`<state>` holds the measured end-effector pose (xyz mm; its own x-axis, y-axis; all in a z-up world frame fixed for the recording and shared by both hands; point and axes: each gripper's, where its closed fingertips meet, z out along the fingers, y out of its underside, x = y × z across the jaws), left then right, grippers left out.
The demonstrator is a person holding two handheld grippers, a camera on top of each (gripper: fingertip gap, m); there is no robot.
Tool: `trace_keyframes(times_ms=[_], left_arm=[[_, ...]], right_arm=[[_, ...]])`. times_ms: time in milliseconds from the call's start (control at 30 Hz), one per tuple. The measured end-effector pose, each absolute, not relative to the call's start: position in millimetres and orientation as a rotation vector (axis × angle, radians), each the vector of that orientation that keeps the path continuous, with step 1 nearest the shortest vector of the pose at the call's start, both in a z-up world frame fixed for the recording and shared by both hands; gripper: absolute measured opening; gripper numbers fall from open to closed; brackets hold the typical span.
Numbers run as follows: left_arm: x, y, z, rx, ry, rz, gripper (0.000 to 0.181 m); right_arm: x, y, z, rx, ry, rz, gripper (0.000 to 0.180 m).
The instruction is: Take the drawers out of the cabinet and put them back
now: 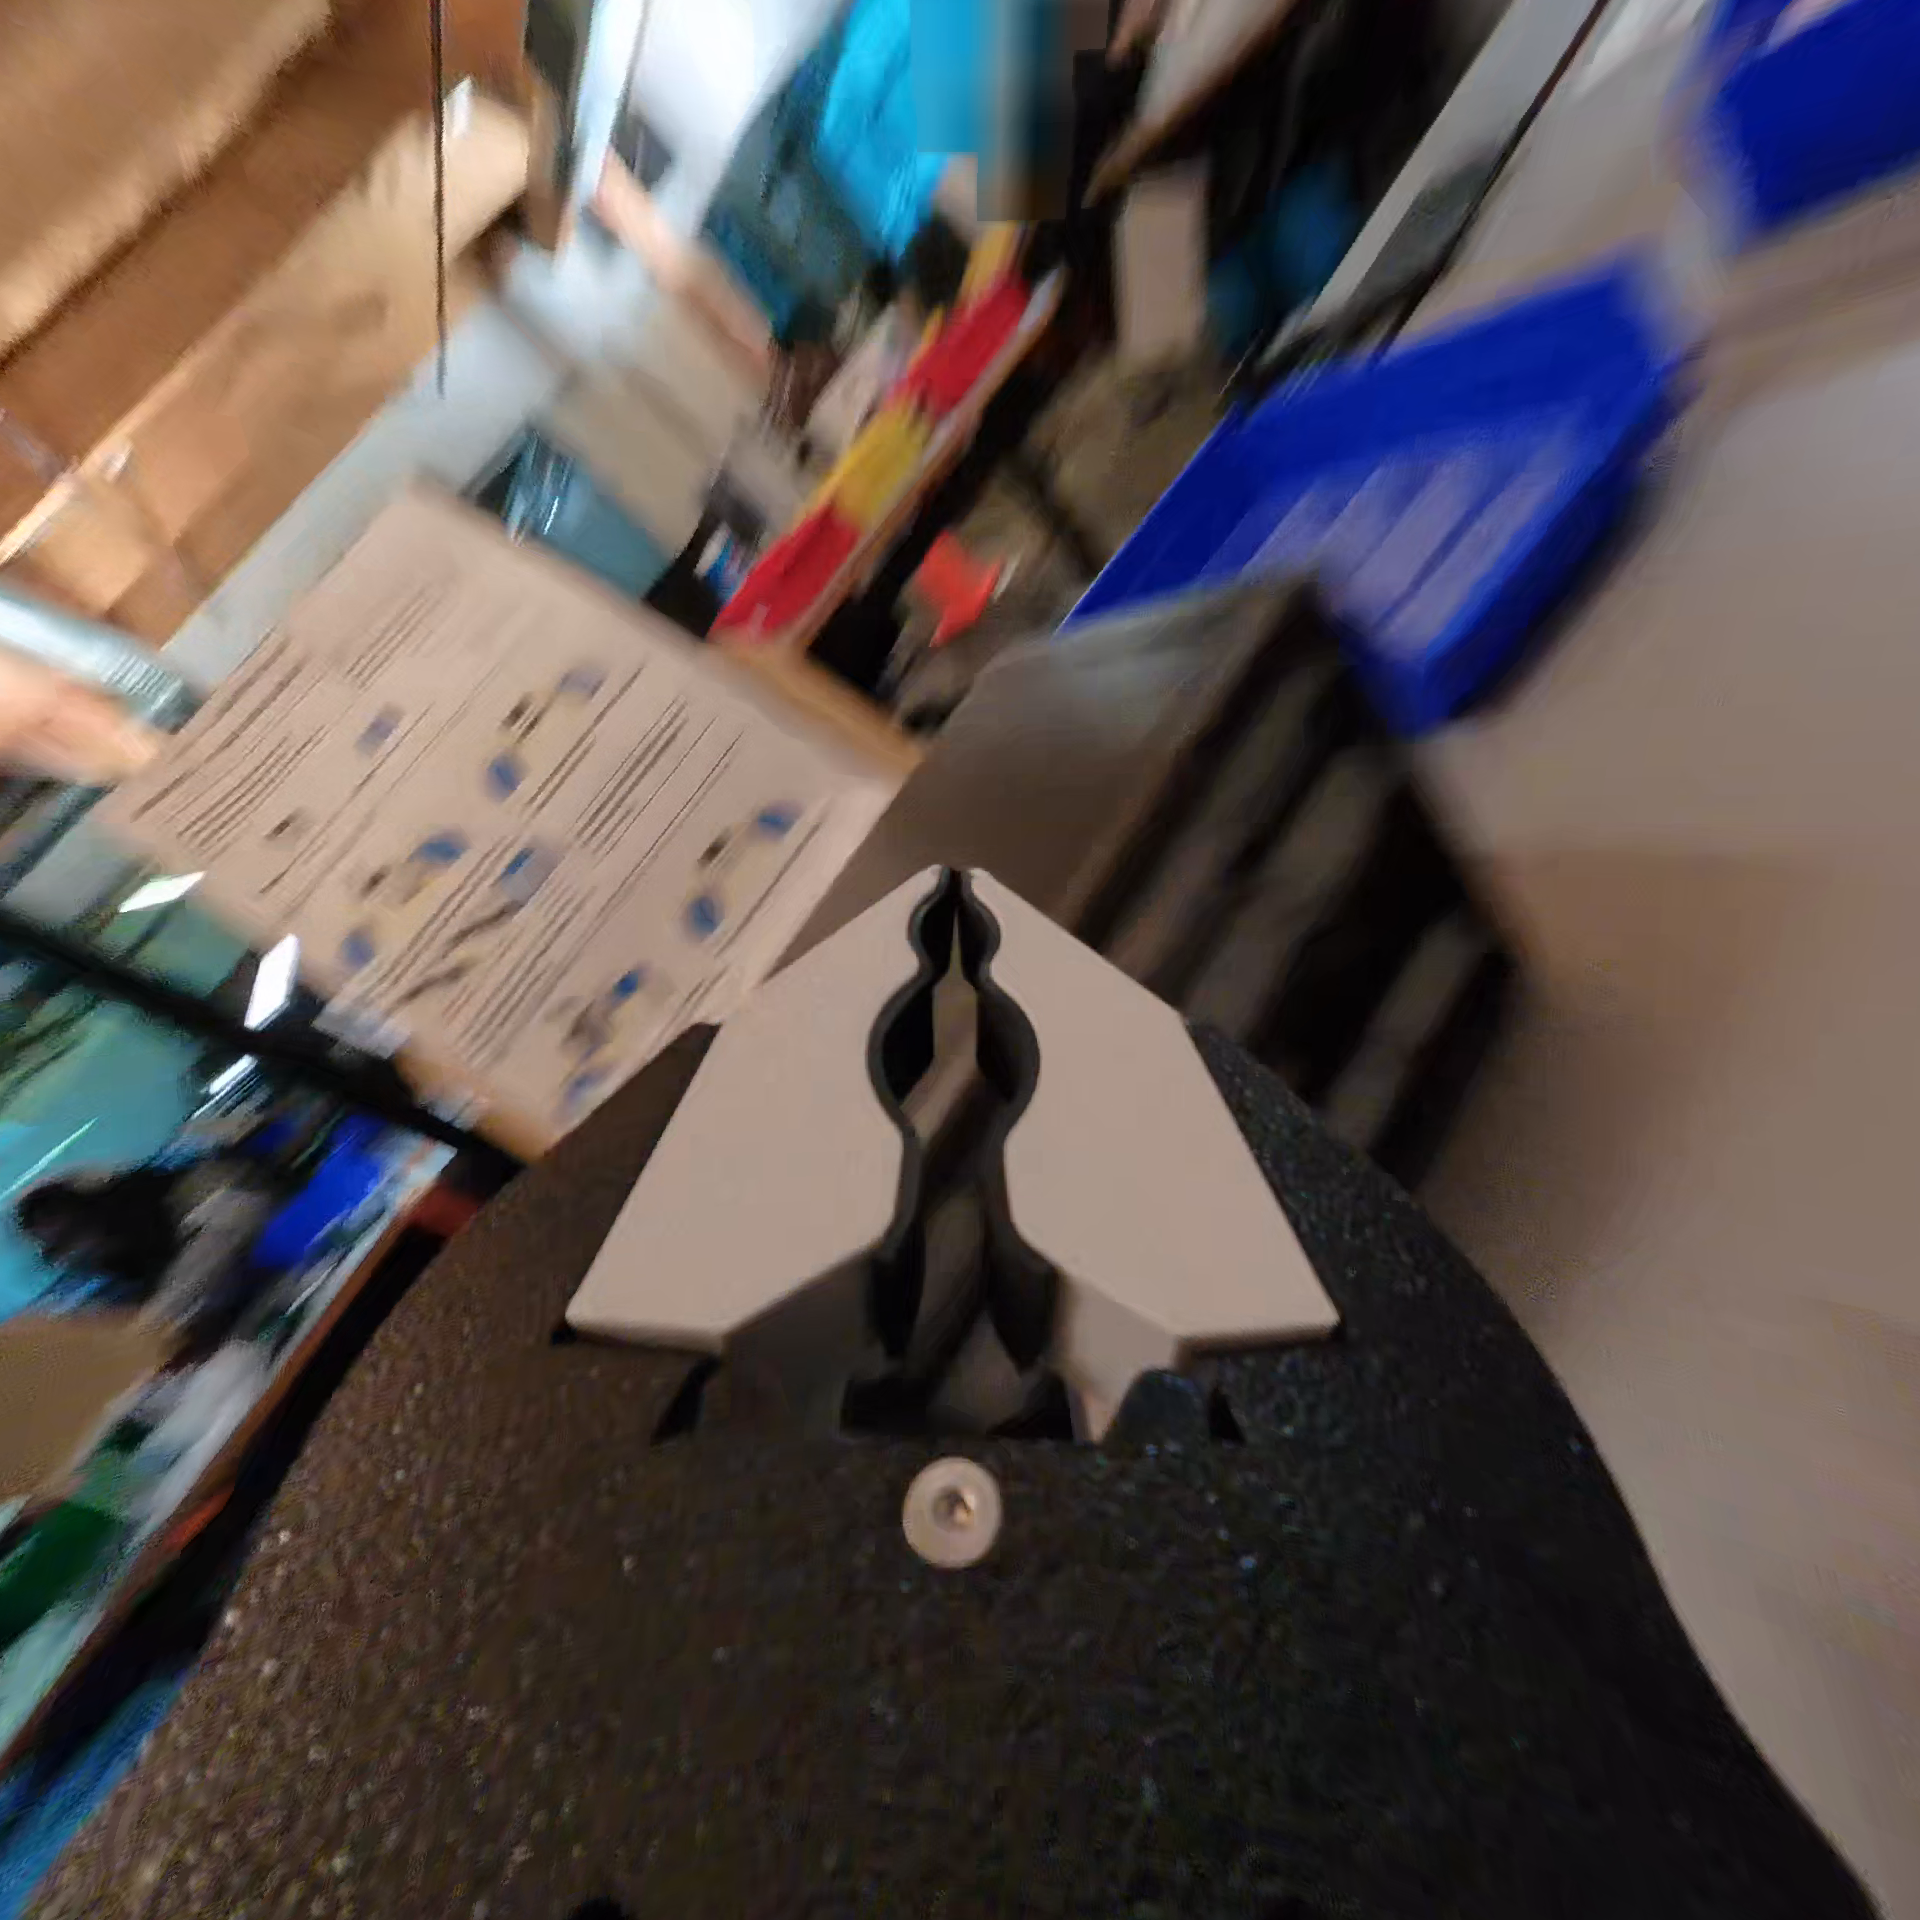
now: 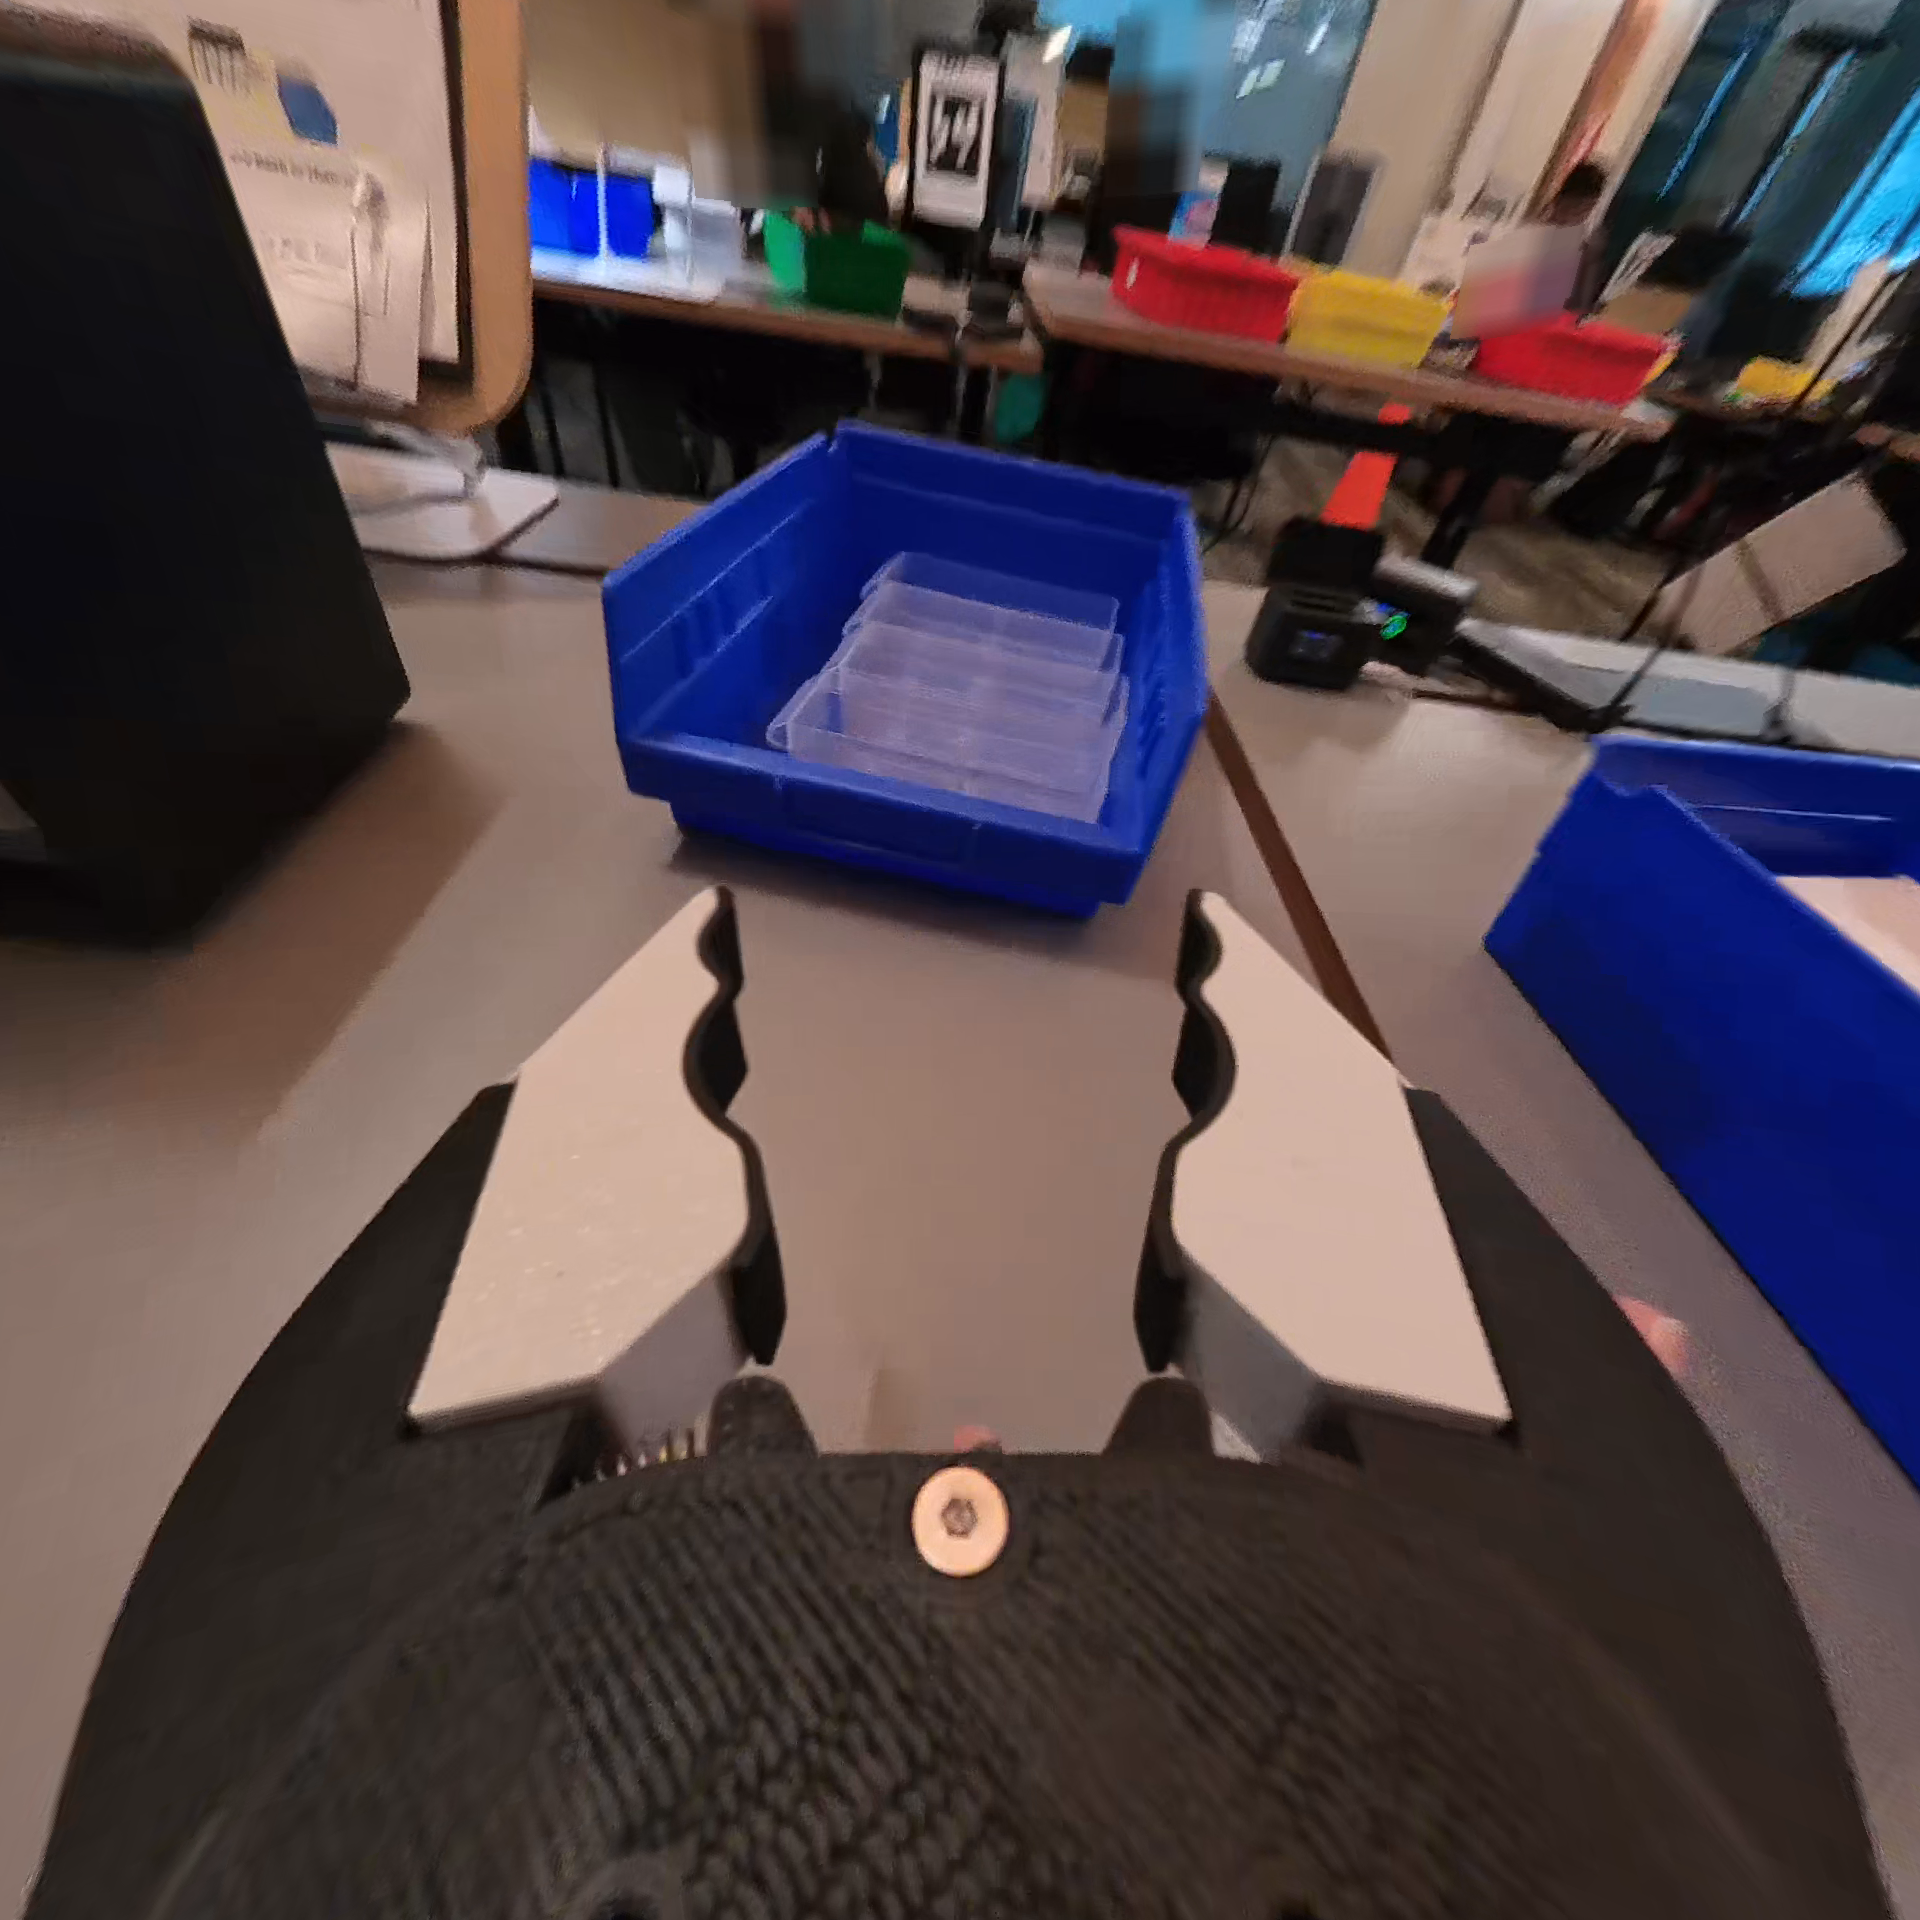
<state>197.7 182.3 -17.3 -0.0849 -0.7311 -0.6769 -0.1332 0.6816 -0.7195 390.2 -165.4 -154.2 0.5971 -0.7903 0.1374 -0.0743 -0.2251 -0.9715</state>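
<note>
The left gripper (image 1: 957,883) is sitting closed on nothing, the cabinet (image 1: 1195,769) just ahead. The right gripper (image 2: 958,914) is gaping open, drawers (image 2: 966,686) lying ahead in a bin (image 2: 717,644).

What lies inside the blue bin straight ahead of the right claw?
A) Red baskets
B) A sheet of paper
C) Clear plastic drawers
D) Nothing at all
C: in the right wrist view, the blue bin on the table holds several clear drawers lying together, ahead of the open right claw.
</note>
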Motion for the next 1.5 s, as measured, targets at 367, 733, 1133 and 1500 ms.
trace_keyframes(times_ms=[367,733,1133,1500], left_arm=[[305,-43,-140,-0.797,1.468,-1.096,0.030],[465,38,-194,-1.576,1.164,-0.964,0.062],[490,37,-217,-1.540,1.396,-0.902,0.012],[376,-2,-215,-1.413,1.506,-0.947,0.002]], right_arm=[[401,-219,-130,-1.503,0.830,-1.172,0.137],[400,-276,-103,-1.560,0.695,-1.578,0.115],[386,-232,-120,-1.616,0.448,-1.211,0.051],[408,-276,-93,-1.436,0.789,-1.267,0.122]])
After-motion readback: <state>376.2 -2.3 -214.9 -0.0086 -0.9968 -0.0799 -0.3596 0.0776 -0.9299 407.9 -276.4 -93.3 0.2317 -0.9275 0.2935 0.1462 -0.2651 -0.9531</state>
